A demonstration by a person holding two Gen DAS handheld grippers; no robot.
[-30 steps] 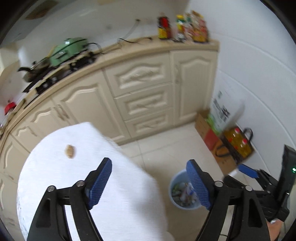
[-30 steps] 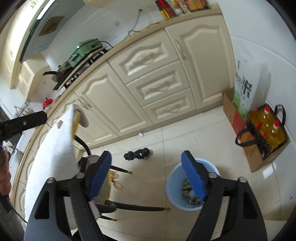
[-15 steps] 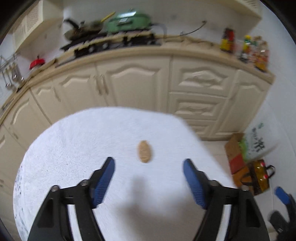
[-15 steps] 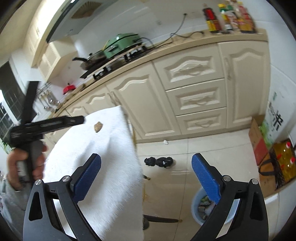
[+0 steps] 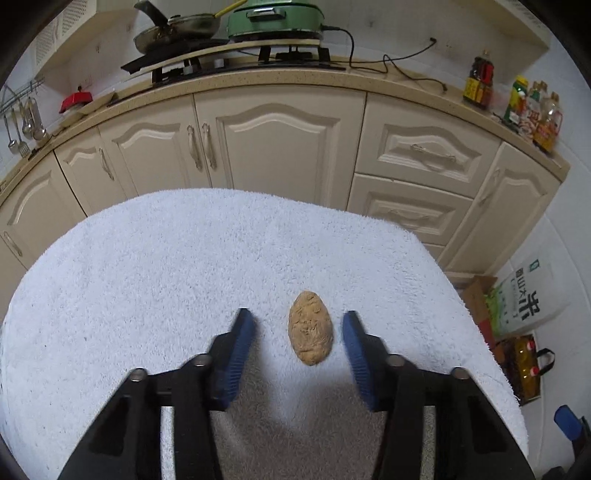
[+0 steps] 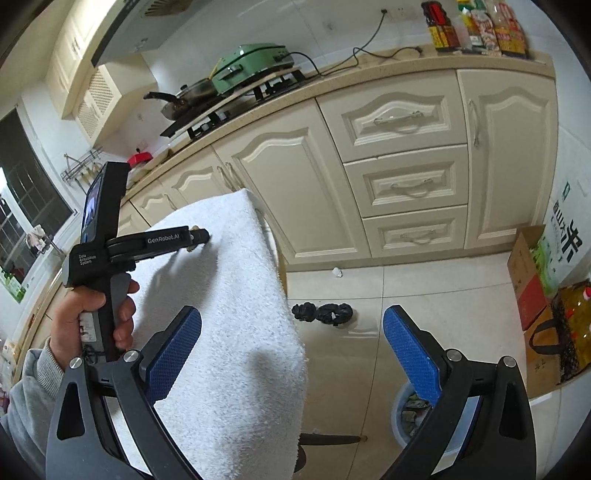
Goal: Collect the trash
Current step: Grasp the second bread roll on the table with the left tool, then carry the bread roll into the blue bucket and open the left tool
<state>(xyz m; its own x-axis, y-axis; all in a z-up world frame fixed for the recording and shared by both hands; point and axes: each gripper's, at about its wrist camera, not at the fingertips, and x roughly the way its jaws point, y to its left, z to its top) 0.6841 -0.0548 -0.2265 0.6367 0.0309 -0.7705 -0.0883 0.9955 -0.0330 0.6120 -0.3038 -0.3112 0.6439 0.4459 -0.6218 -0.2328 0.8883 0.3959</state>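
A tan oval scrap of trash point(image 5: 310, 338) lies on the white towel-covered table point(image 5: 147, 280). My left gripper point(image 5: 298, 341) is open with its blue pads on either side of the scrap, not touching it. In the right wrist view the left gripper point(image 6: 195, 236) reaches over the table's far part point(image 6: 236, 295). My right gripper point(image 6: 291, 350) is open and empty, held off the table's right edge above the floor. A pale blue trash bin point(image 6: 400, 417) with litter in it stands on the floor below the right finger.
Cream kitchen cabinets point(image 5: 280, 144) run behind the table, with a stove, pan and green cooker point(image 5: 275, 18) on top. A black object point(image 6: 321, 313) and a small white scrap point(image 6: 336, 272) lie on the tiled floor. A cardboard box and oil bottles point(image 6: 554, 314) stand at right.
My left gripper has swung from the bin side to over the table, come close to the tan scrap, and its jaws have narrowed around it. The right gripper has risen and tilted up.
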